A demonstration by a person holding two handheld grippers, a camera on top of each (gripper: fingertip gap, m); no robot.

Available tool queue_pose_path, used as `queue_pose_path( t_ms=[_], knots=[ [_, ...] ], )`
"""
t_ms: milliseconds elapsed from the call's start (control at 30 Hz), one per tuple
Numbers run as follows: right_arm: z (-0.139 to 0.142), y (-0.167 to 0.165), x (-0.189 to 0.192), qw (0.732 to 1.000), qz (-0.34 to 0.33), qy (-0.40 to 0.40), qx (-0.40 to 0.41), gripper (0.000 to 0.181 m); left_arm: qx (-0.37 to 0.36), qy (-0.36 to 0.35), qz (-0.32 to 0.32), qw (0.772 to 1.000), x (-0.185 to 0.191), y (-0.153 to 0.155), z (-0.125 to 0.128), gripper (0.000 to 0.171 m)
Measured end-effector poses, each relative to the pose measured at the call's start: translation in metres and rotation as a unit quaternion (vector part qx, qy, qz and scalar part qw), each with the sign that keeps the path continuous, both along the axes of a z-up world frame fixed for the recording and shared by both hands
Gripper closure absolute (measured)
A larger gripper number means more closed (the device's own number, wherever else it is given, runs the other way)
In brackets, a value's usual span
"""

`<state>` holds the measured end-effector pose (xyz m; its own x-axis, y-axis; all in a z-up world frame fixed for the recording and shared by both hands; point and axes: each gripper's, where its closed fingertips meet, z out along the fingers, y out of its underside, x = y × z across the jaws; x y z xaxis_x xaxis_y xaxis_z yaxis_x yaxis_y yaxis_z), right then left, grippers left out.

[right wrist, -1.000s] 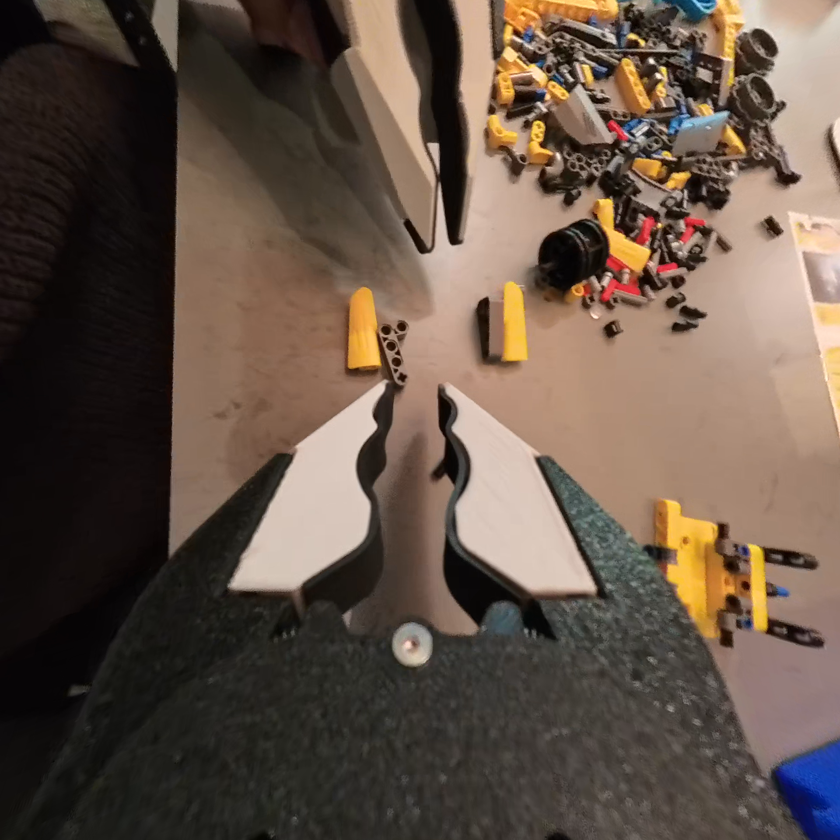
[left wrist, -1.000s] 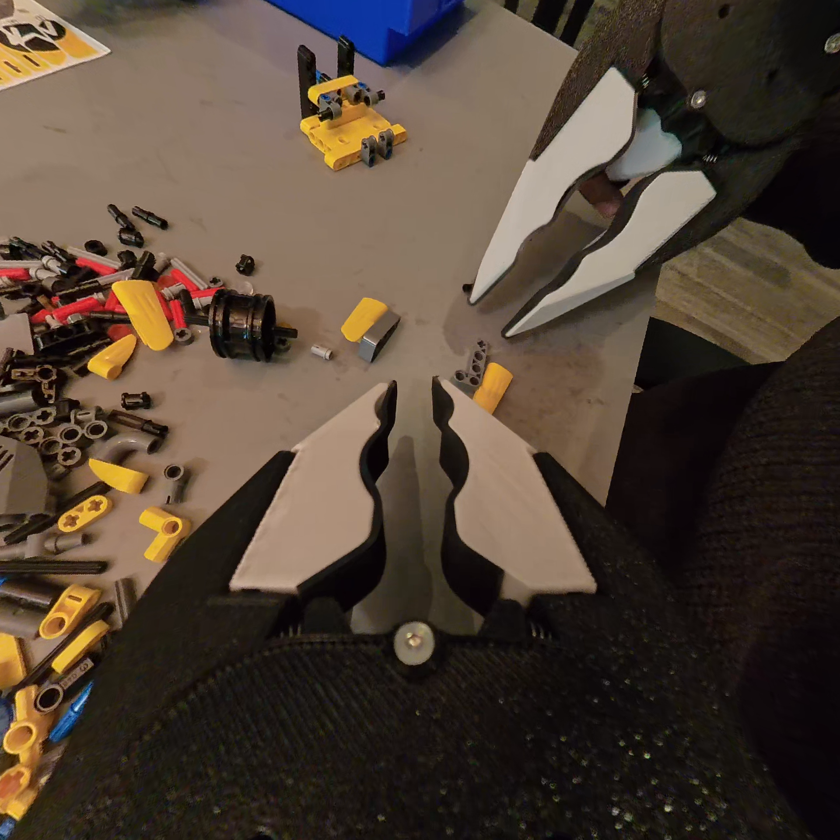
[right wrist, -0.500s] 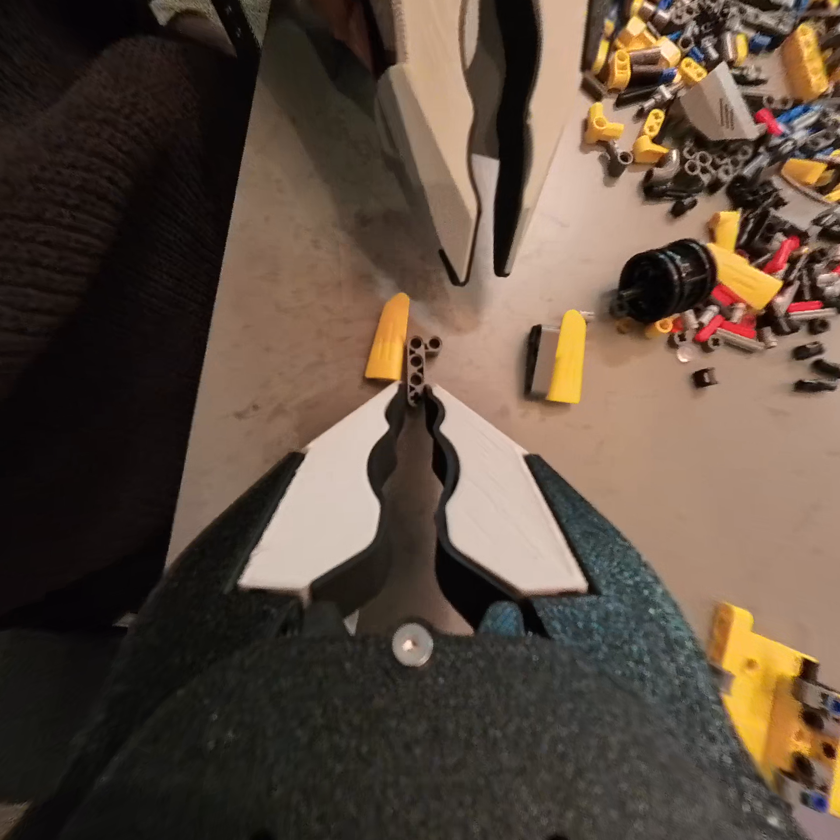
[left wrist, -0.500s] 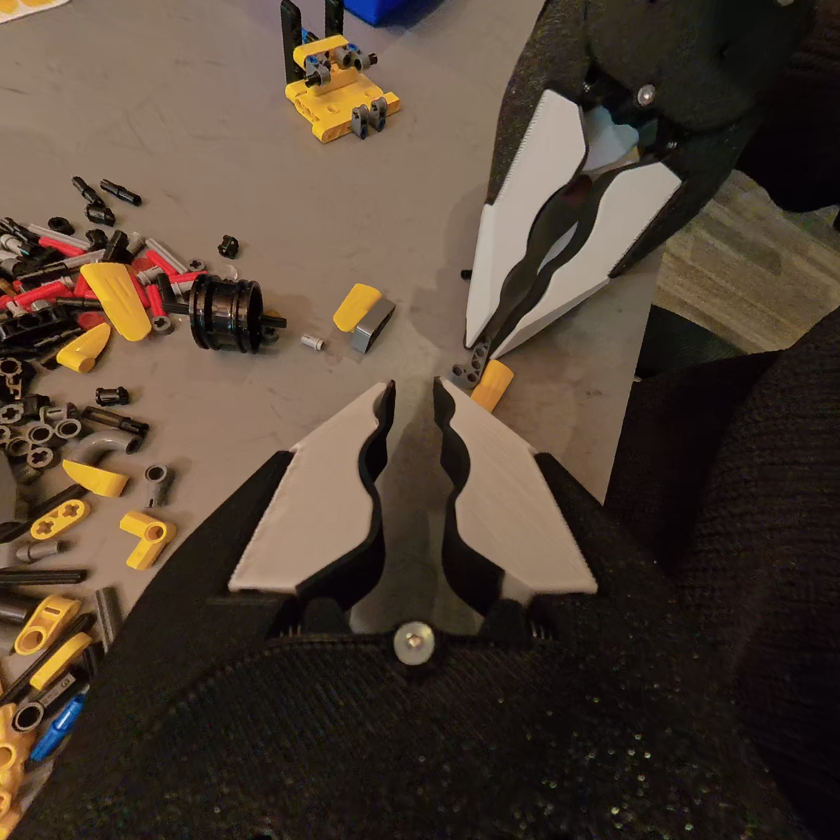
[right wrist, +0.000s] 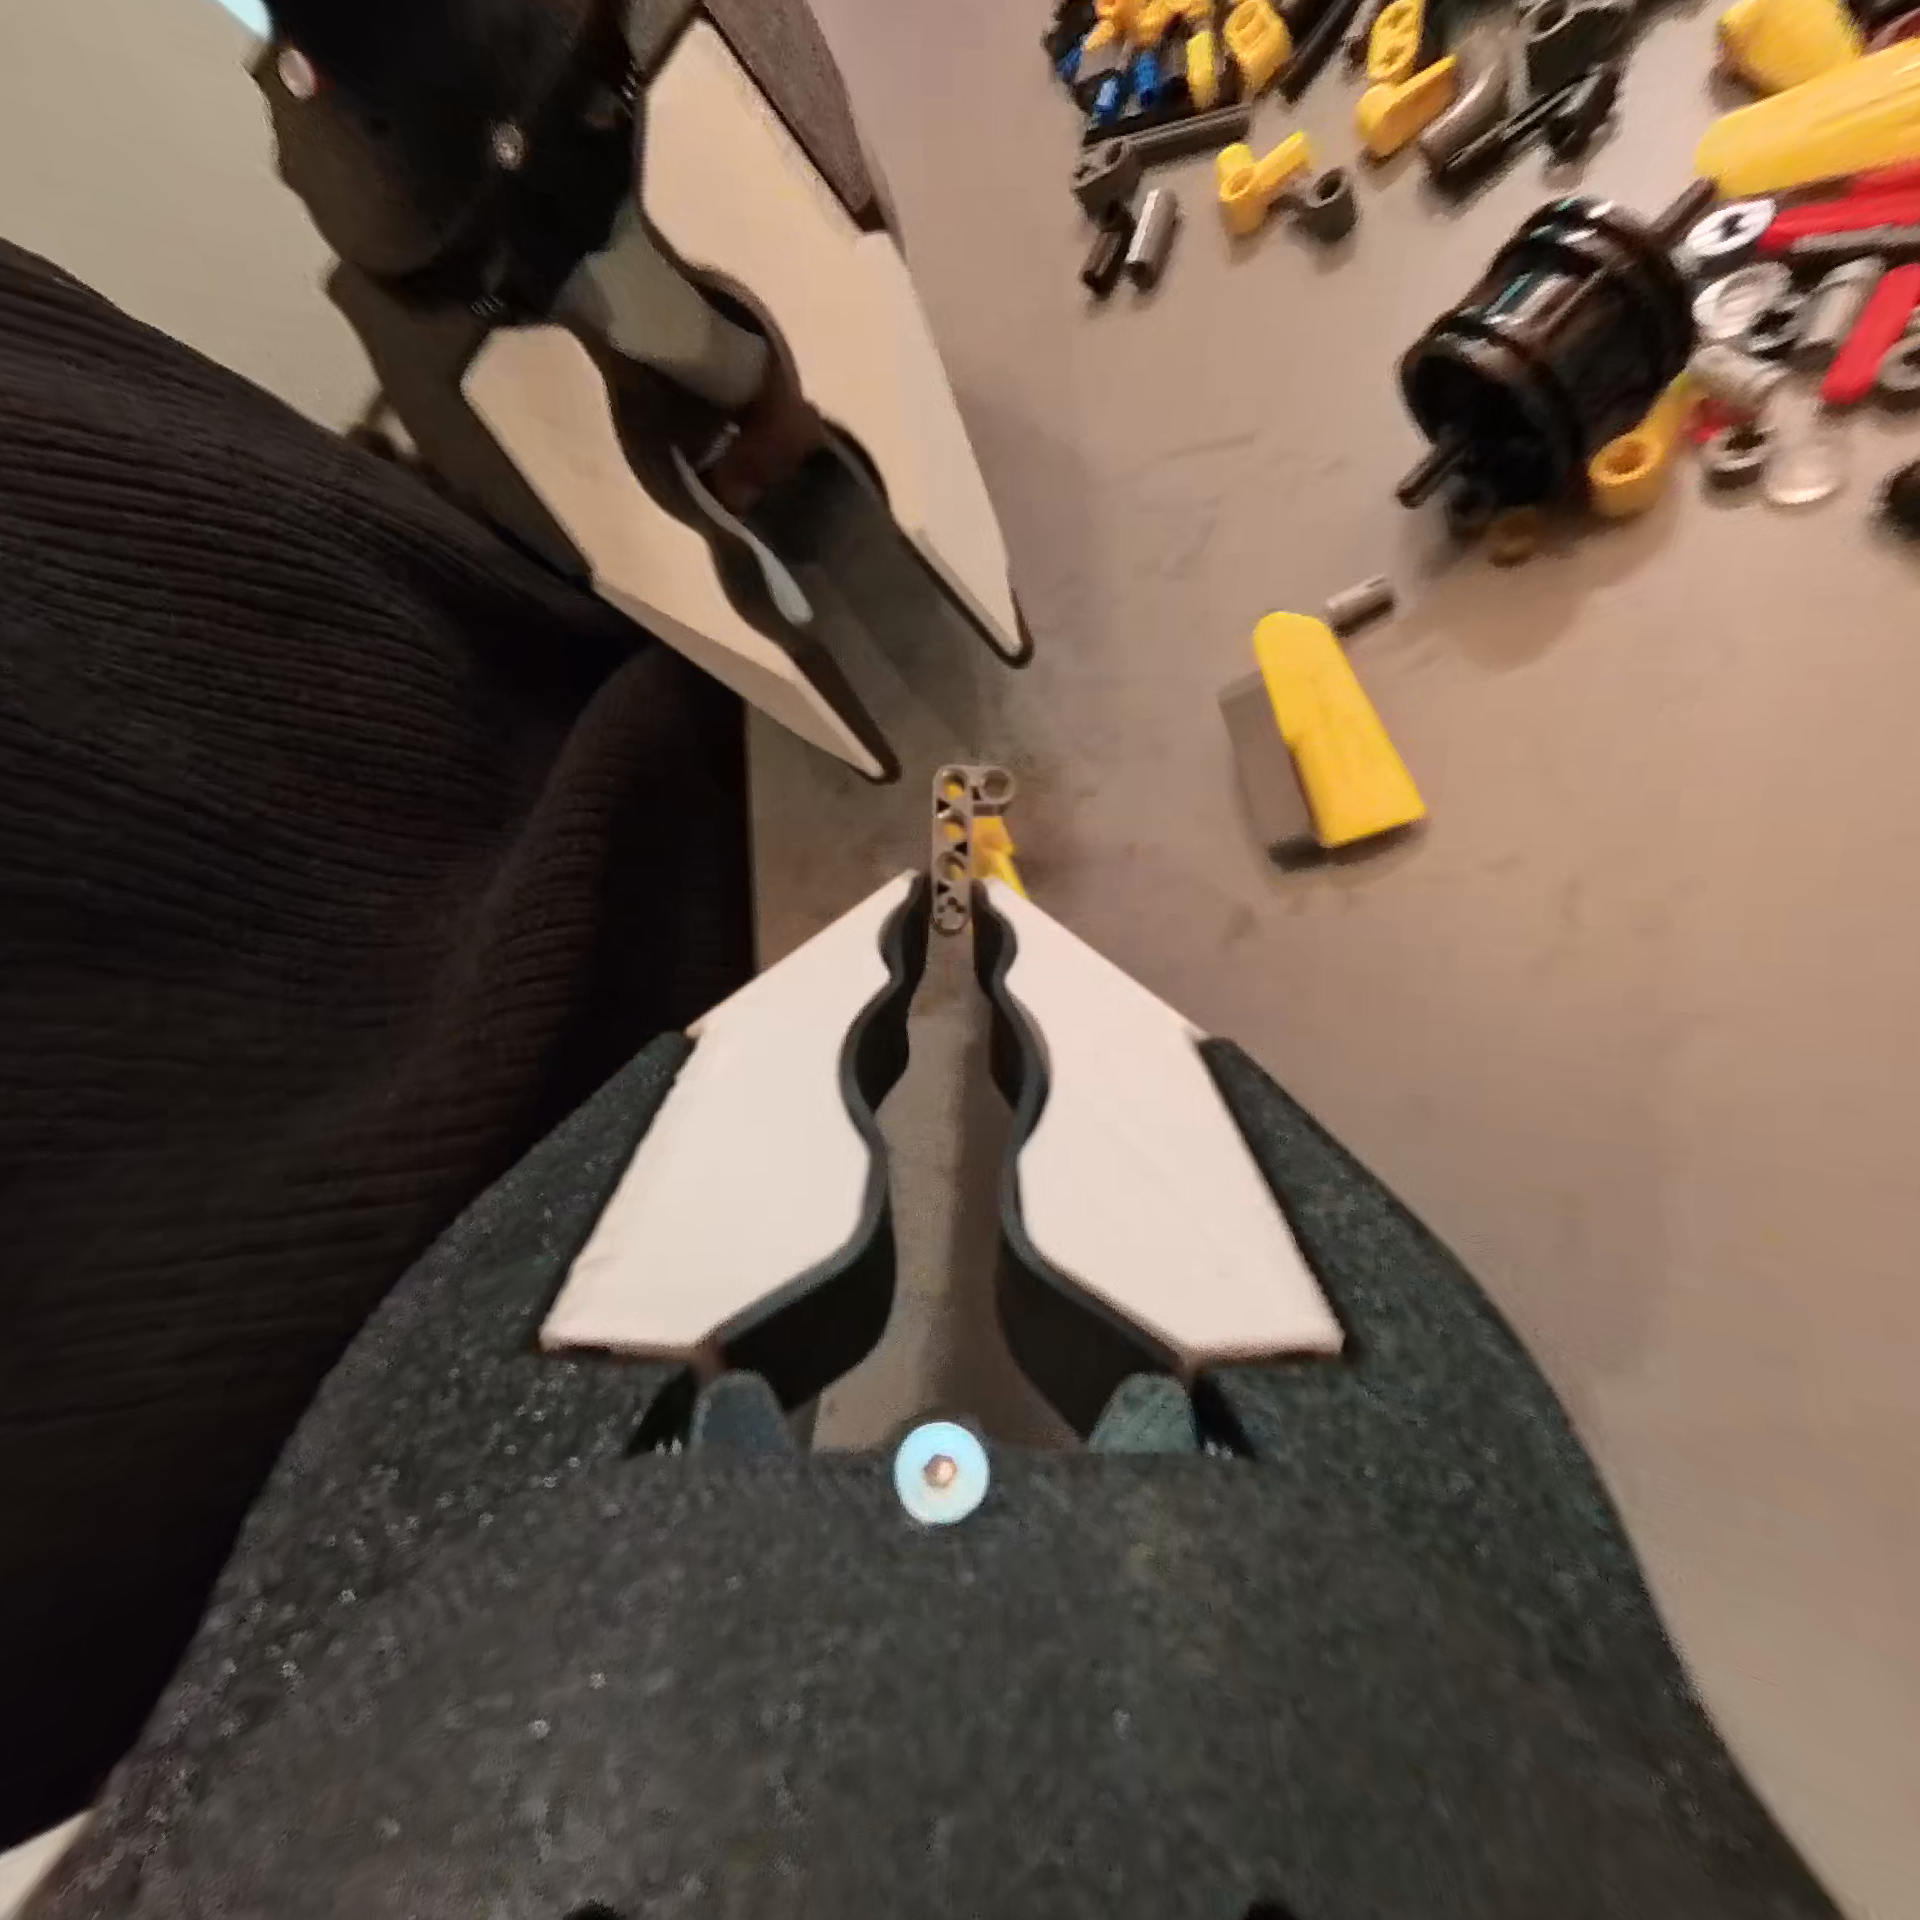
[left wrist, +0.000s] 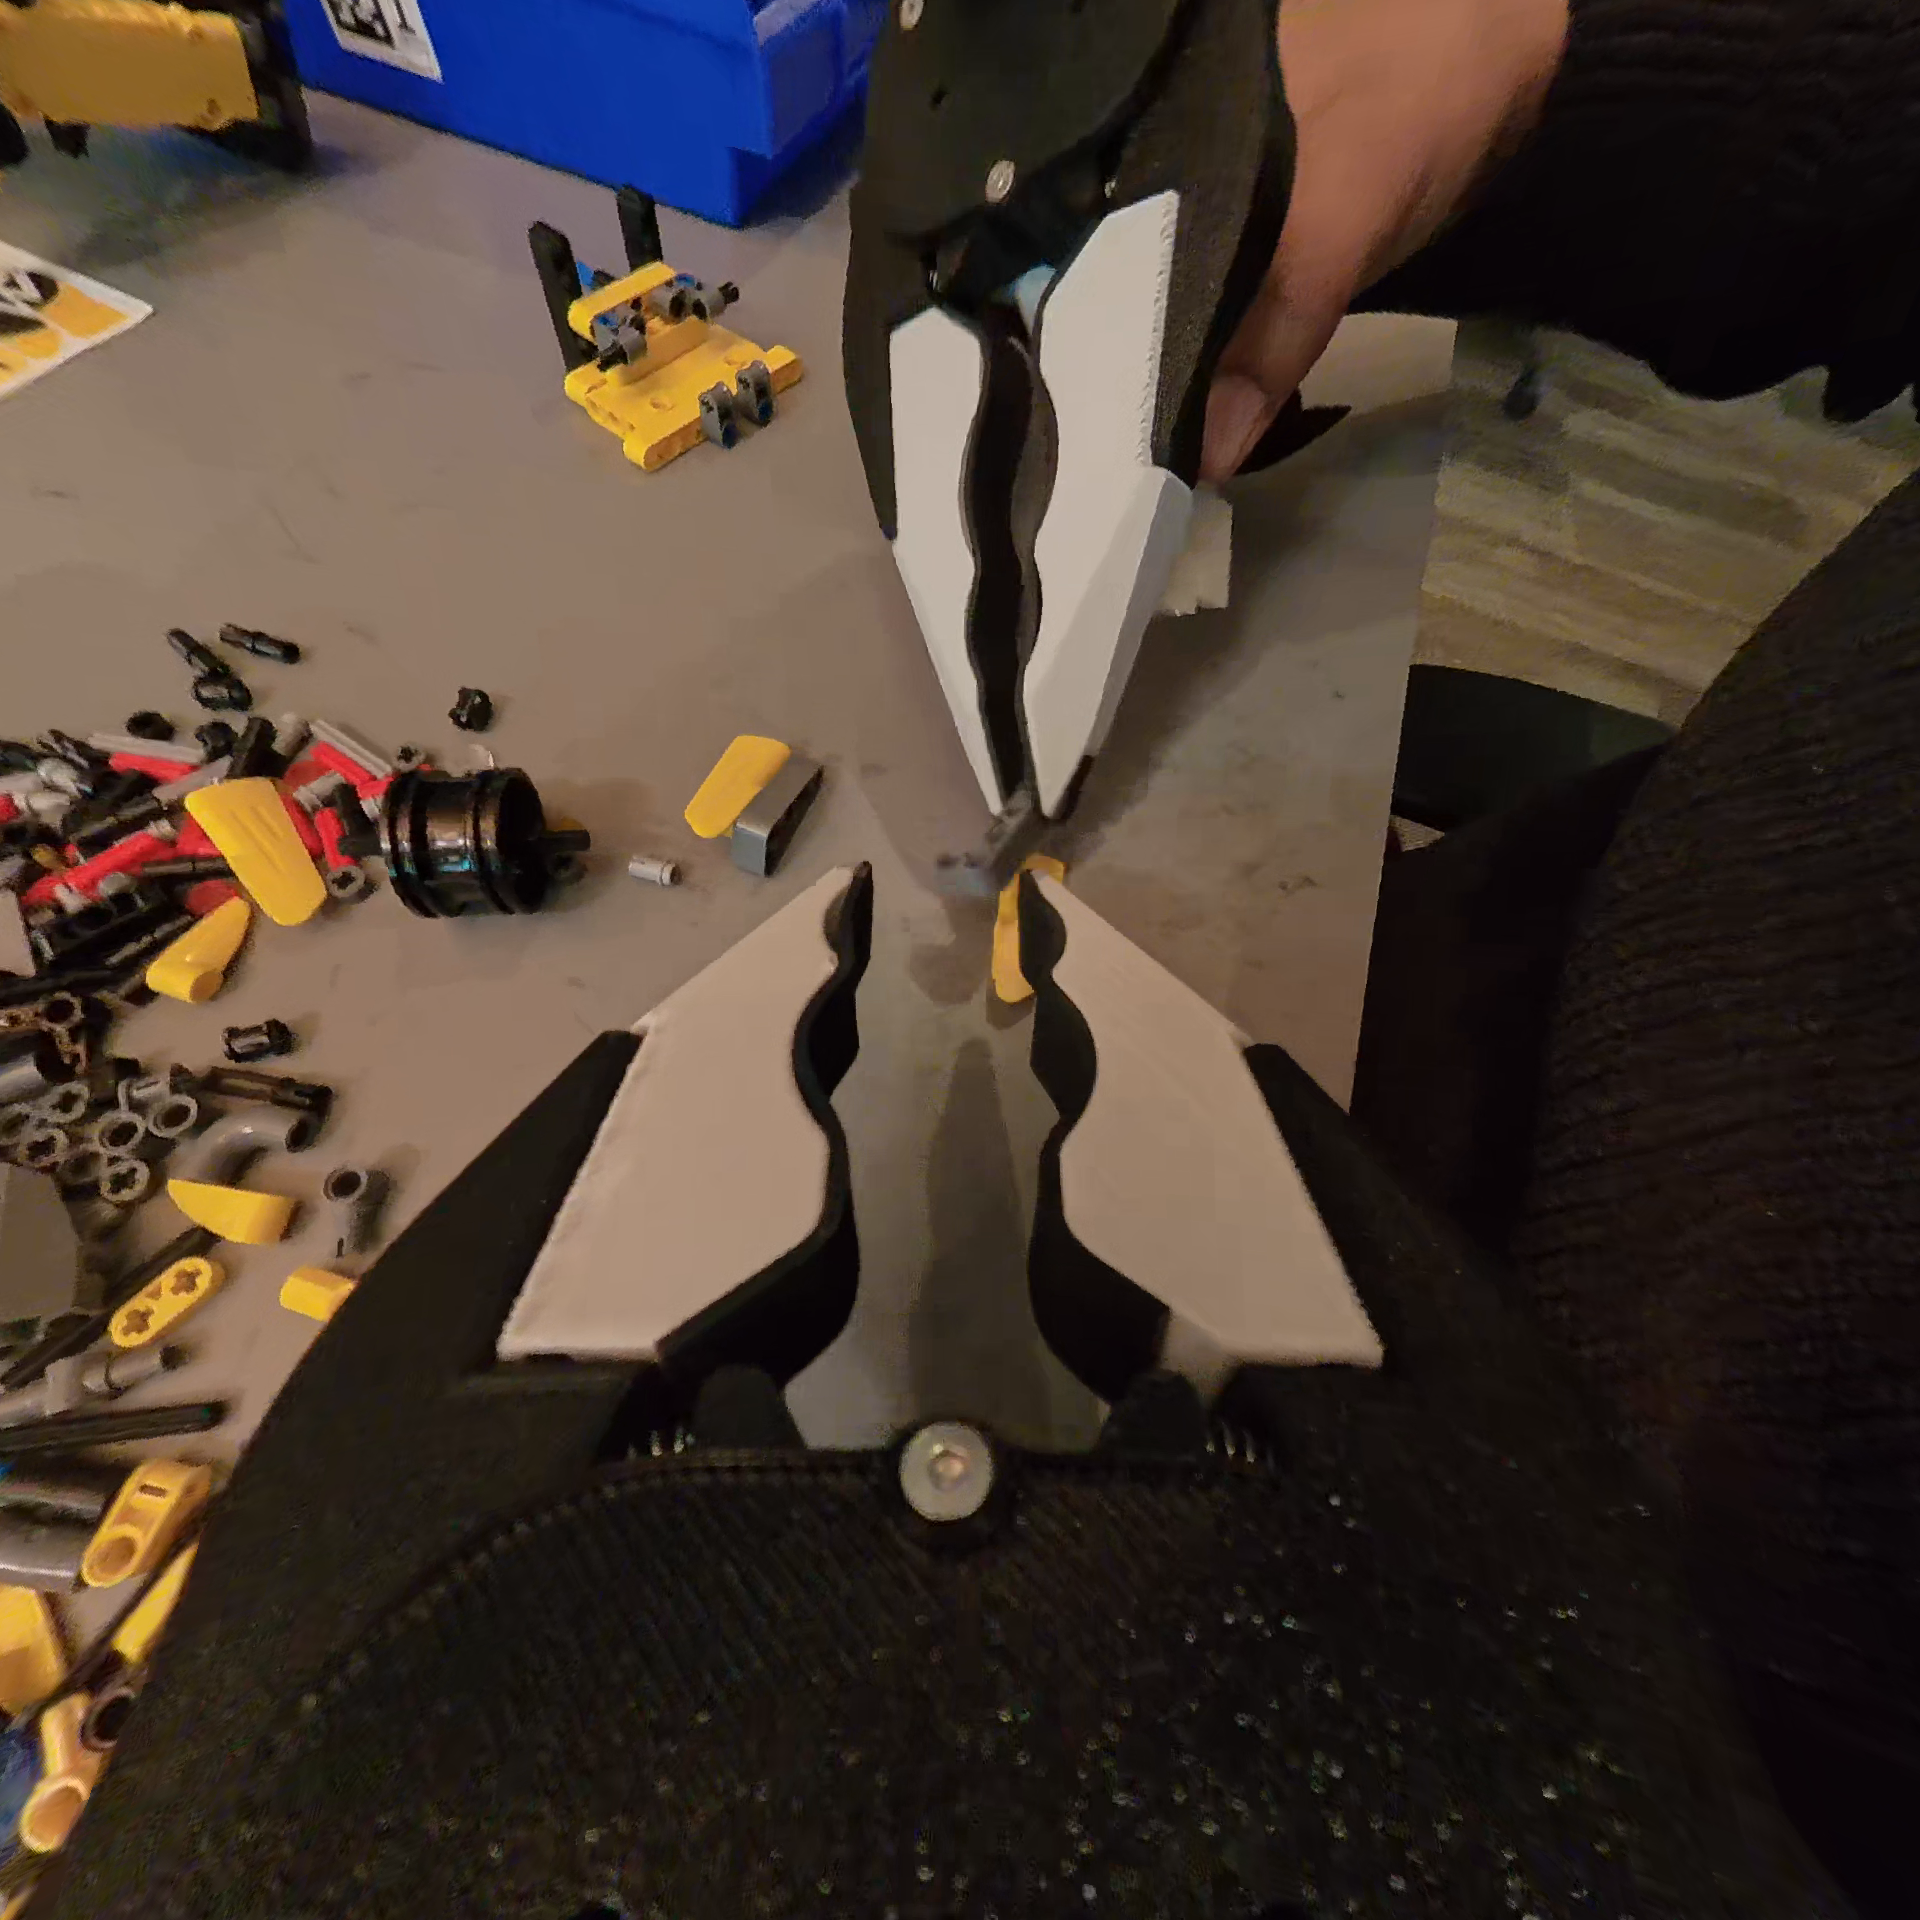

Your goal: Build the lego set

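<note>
Near the bench (left wrist: 520, 540) edge: right tool (right wrist: 954, 883) clamped on grey beam (right wrist: 961, 831), lifted beside yellow piece (left wrist: 1006, 935); left tool (left wrist: 940, 883) agape, empty.

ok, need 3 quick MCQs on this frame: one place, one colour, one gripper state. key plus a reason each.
1. Where is the blue bin?
A. far table edge
B. on the floor
C. between the grippers

2. What colour is the beam in the right gripper?
A. red
B. grey
C. blue

3. What state is the left gripper in?
A. shut on a wheel
B. shut on a pin
C. open

Key: 1 A, it sits behind the small yellow assembly. 2 B, grey with holes. 3 C, bare table shows between its fingers.
</note>
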<state>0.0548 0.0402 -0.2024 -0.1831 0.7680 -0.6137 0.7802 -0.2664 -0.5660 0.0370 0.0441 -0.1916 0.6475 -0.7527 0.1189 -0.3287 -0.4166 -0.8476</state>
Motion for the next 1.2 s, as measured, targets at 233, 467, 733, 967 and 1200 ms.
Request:
queue_pose_path(
  t_ms=[233,467,733,967,1200],
  knots=[
    [0.02,-0.007,-0.01,0.99,-0.016,0.005,-0.142,0.174,0.042,0.037,-0.035,0.998,0.011,-0.005,-0.001,0.159],
    [0.02,0.027,-0.019,0.993,-0.054,0.097,0.045,0.154,-0.066,-0.03,-0.013,0.997,0.004,0.005,-0.006,0.167],
    [-0.001,0.024,-0.016,0.95,0.041,0.087,0.299,0.151,-0.199,-0.101,-0.021,0.974,0.005,0.007,-0.016,0.167],
    [-0.002,0.026,-0.025,0.871,0.116,0.127,0.461,0.165,-0.247,-0.113,-0.019,0.962,0.005,0.007,-0.023,0.167],
    [-0.017,0.028,-0.017,0.881,0.137,0.073,0.448,0.172,-0.234,-0.121,-0.003,0.965,0.001,0.011,-0.019,0.147]
  ],
)
